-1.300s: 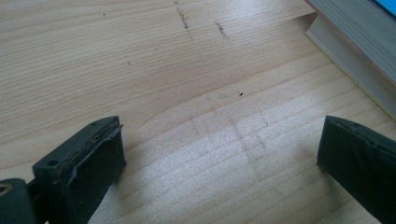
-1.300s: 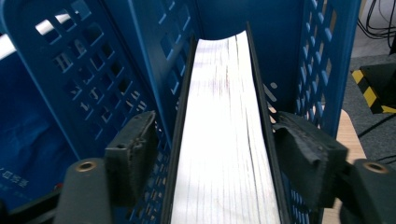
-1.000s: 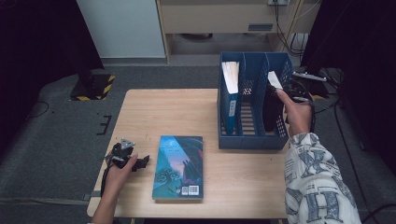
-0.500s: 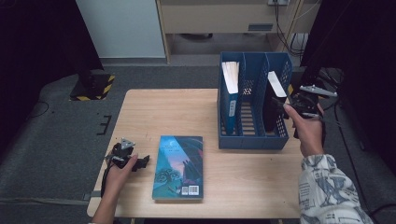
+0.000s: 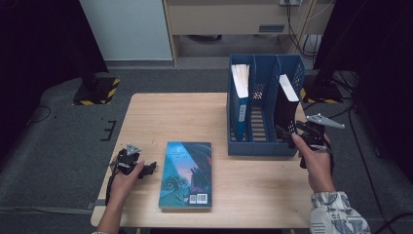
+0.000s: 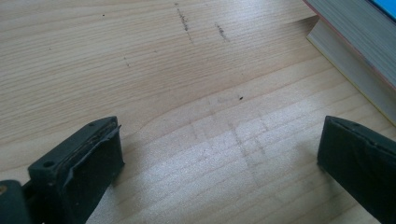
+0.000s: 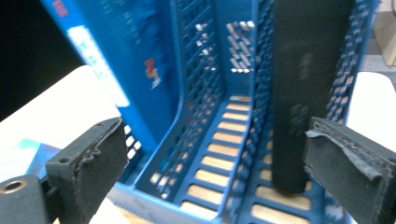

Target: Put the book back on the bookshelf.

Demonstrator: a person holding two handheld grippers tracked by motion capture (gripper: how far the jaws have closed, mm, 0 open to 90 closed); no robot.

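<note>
A blue file rack [image 5: 258,146] stands on the right half of the wooden table [image 5: 160,117]. A blue book [image 5: 239,100] leans in its left slot and a black book [image 5: 286,105] stands in its right slot. My right gripper [image 5: 292,135] hovers open at the rack's front right corner, with nothing between its fingers. Seen from the right gripper view, the black book [image 7: 308,70] and the blue book [image 7: 116,56] stand just ahead inside the rack [image 7: 224,121]. A teal-covered book [image 5: 187,173] lies flat on the table. My left gripper [image 5: 146,168] rests open just left of it, empty.
Black-and-yellow hazard tape [image 5: 95,92] marks the floor beyond the table's left side. A pale cabinet [image 5: 234,14] stands behind the table. Cables [image 5: 336,78] trail on the floor at the right. The book's page edges [image 6: 355,51] show at the upper right of the left gripper view.
My right gripper has let go of the black book in the right slot and drawn back toward the rack's front right corner. The left gripper stayed put.
</note>
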